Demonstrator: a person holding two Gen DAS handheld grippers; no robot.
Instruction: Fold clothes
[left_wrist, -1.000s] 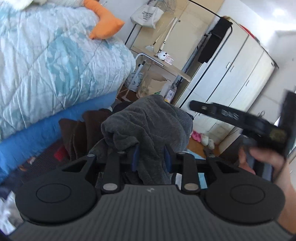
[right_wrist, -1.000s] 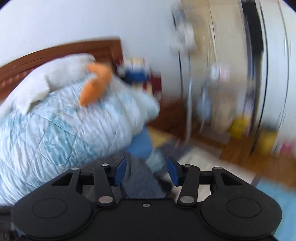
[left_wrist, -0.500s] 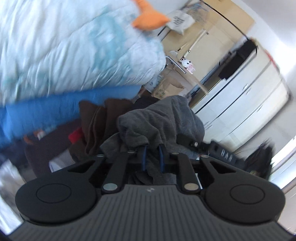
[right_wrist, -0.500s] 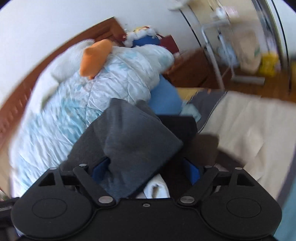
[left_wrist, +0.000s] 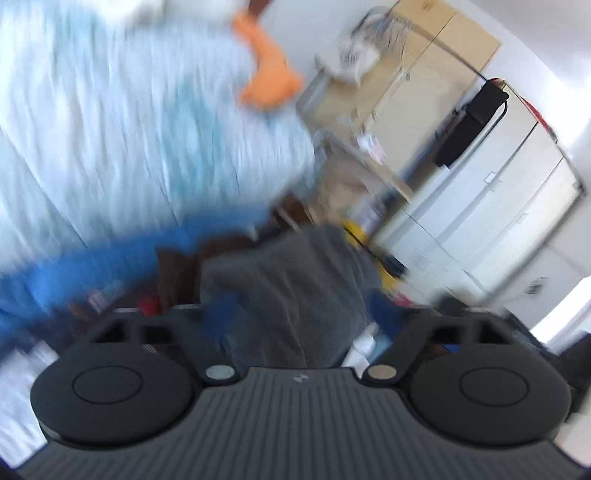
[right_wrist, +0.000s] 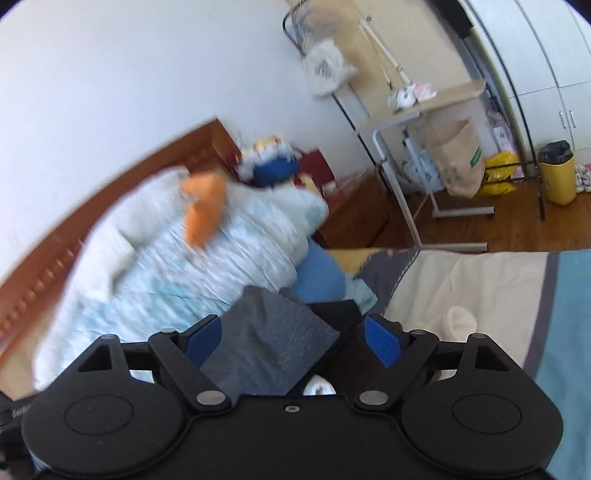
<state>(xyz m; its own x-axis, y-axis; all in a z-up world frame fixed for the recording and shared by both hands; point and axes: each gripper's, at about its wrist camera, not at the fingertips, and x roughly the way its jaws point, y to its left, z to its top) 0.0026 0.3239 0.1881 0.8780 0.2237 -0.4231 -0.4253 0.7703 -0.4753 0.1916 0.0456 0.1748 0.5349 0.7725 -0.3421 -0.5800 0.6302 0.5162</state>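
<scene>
Both pairs of fingers are standing wide apart, and both have just been opening. Your left gripper (left_wrist: 303, 314) is showing its blue fingers (left_wrist: 218, 314) either side of the grey garment (left_wrist: 288, 280); the cloth is lying between them, but the blur is hiding whether it is touching either pad. Your right gripper (right_wrist: 291, 338) is framing a folded grey corner of the same garment (right_wrist: 269, 343), which is sitting nearer the left blue finger (right_wrist: 203, 338) and clear of the right one.

Beyond your left fingers, dark brown clothes (left_wrist: 177, 262) are lying just beside the grey one, with a blue sheet (left_wrist: 55, 277) and the pale blue quilt (left_wrist: 129, 129) rising behind. An orange cushion (left_wrist: 269, 85) is sitting on top of the quilt. White wardrobes (left_wrist: 498, 206) are standing well off to the right.

From your right gripper you are seeing the bed's cream cover (right_wrist: 480, 295) to the right, with a small white bundle (right_wrist: 461, 323) lying on it. The wooden headboard (right_wrist: 110, 192) is curving behind the quilt, and a rolling side table (right_wrist: 424, 122) is standing on the wooden floor (right_wrist: 517, 225).
</scene>
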